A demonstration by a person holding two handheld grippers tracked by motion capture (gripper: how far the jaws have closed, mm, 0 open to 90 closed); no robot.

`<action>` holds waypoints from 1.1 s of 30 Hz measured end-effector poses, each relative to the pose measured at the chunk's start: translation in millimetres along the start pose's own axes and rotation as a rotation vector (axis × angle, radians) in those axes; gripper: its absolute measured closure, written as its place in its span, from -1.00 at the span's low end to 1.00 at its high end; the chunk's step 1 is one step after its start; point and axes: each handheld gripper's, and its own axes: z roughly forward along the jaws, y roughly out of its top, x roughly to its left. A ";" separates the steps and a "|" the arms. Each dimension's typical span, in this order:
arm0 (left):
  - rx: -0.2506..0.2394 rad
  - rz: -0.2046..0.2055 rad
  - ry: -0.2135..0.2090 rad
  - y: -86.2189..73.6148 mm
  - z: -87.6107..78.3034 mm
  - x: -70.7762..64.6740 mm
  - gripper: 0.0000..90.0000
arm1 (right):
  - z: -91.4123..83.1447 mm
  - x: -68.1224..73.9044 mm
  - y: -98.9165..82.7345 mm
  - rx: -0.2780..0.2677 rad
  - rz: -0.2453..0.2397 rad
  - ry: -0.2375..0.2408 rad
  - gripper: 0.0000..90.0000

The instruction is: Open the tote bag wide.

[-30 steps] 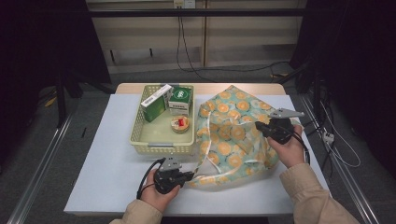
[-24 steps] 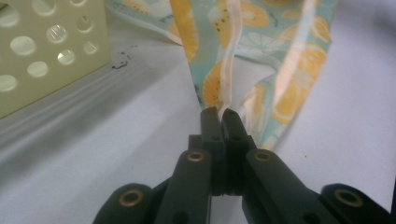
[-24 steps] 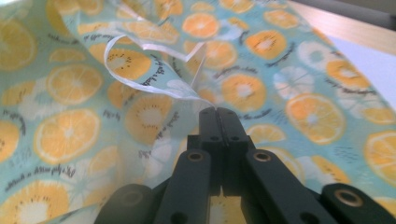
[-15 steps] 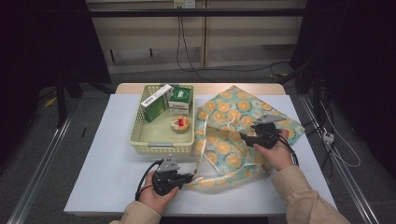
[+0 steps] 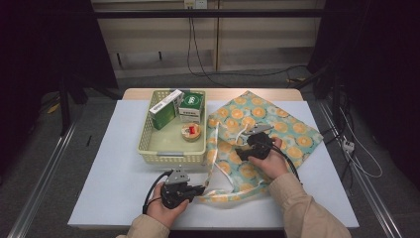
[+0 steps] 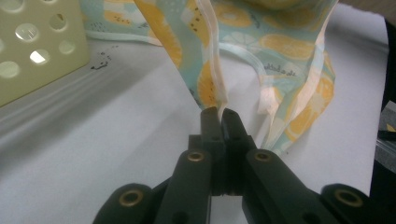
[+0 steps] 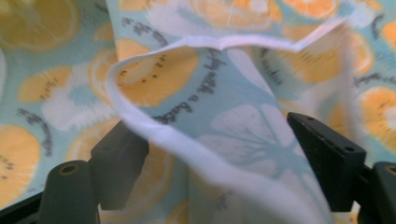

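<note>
1. High view: a person works a citrus-print fabric bag [image 5: 257, 136] lying flat on the white table [image 5: 114, 178], just right of the yellow basket [image 5: 171, 144] that holds two green-and-white boxes [image 5: 177, 106] and a small round container [image 5: 191, 131].

2. Left gripper [image 6: 218, 114]: its jaws are pinched tight on the white-trimmed edge of the bag, which rises straight from the fingertips; more folded cloth hangs just right of them.

3. Right gripper [image 7: 219, 140]: its jaws have just been opening and stand wide. A raised fold of the bag with its white hem [image 7: 154, 135] sits between the fingers, but neither pad presses on it.

4. Judged step: the right hand appears to be setting up a fresh hold on the bag's mouth while the left anchors the near corner.

5. Risks from here:
 - Closing on the soft, loosely draped fold could catch both layers together, so the mouth would stay shut instead of opening.
 - The thin hem could slip past the fingertips if they close too near its edge.
 - A hard pull against the left hold might tug the trim out of those clamped fingers, or drag the bag against the basket beside it.
</note>
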 end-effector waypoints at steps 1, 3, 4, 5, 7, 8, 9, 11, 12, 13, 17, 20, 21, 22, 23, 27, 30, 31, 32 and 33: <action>0.000 0.001 0.000 -0.1 0.0 -0.2 1.00 | 0.6 -1.2 -0.6 -0.009 0.017 0.013 -0.40; 0.002 -0.001 -0.003 -0.3 0.2 0.0 1.00 | -0.2 -3.8 -0.5 -0.014 0.038 0.029 0.02; 0.001 -0.003 -0.003 -0.5 0.2 0.1 1.00 | -1.4 -5.0 -0.2 -0.012 0.043 0.043 0.27; 0.001 -0.003 -0.003 -0.5 0.1 0.3 1.00 | -1.8 -7.3 0.1 -0.013 0.026 0.037 0.43; -0.002 -0.003 -0.007 -0.5 -0.4 0.9 1.00 | -3.2 -11.8 0.4 -0.002 0.029 0.032 0.80; -0.003 -0.003 -0.007 -0.4 -0.5 0.8 1.00 | -4.1 -14.2 0.3 0.006 0.030 0.021 0.92; -0.004 -0.003 -0.007 -0.5 -0.7 0.7 1.00 | -4.8 -16.9 -0.4 0.007 0.038 0.015 0.96; -0.004 -0.002 -0.010 -0.9 -0.2 0.2 1.00 | -7.4 -22.5 -1.6 -0.002 0.079 0.038 1.00; 0.000 -0.001 -0.008 -1.0 -0.1 0.0 1.00 | -10.1 -24.7 -1.4 -0.011 0.093 0.035 1.00; -0.003 -0.002 -0.007 -1.3 0.6 -0.5 1.00 | -13.4 -27.1 -0.5 -0.026 0.104 0.037 1.00; 0.003 -0.003 -0.012 -1.3 1.4 -0.7 1.00 | -31.0 -35.5 6.3 -0.060 0.103 -0.001 1.00; 0.004 -0.002 -0.008 -1.3 1.6 -1.6 1.00 | -44.0 -45.8 11.0 -0.091 0.107 -0.032 1.00; 0.004 -0.002 -0.012 -1.4 1.8 -1.5 1.00 | -47.7 -49.6 12.0 -0.096 0.106 -0.048 1.00; 0.009 0.000 -0.011 -1.4 1.8 -1.4 1.00 | -50.7 -53.6 12.7 -0.100 0.108 -0.060 1.00; 0.007 -0.002 -0.013 -1.7 2.2 -1.3 1.00 | -53.2 -57.5 12.9 -0.102 0.119 -0.068 1.00; 0.003 -0.010 -0.012 -2.7 2.7 -0.7 1.00 | -54.2 -69.5 10.9 -0.095 0.124 -0.101 1.00; -0.002 -0.012 -0.012 -2.7 2.1 -0.5 1.00 | -46.9 -74.2 6.8 -0.077 0.120 -0.134 1.00; -0.001 -0.011 -0.013 -2.5 1.7 -0.3 1.00 | -43.6 -75.4 5.2 -0.070 0.126 -0.128 0.99; 0.000 -0.009 -0.012 -2.4 1.2 0.0 1.00 | -39.8 -76.3 3.7 -0.072 0.120 -0.116 0.96; 0.002 -0.008 -0.012 -2.4 0.7 0.4 1.00 | -36.2 -76.1 2.4 -0.060 0.127 -0.111 0.90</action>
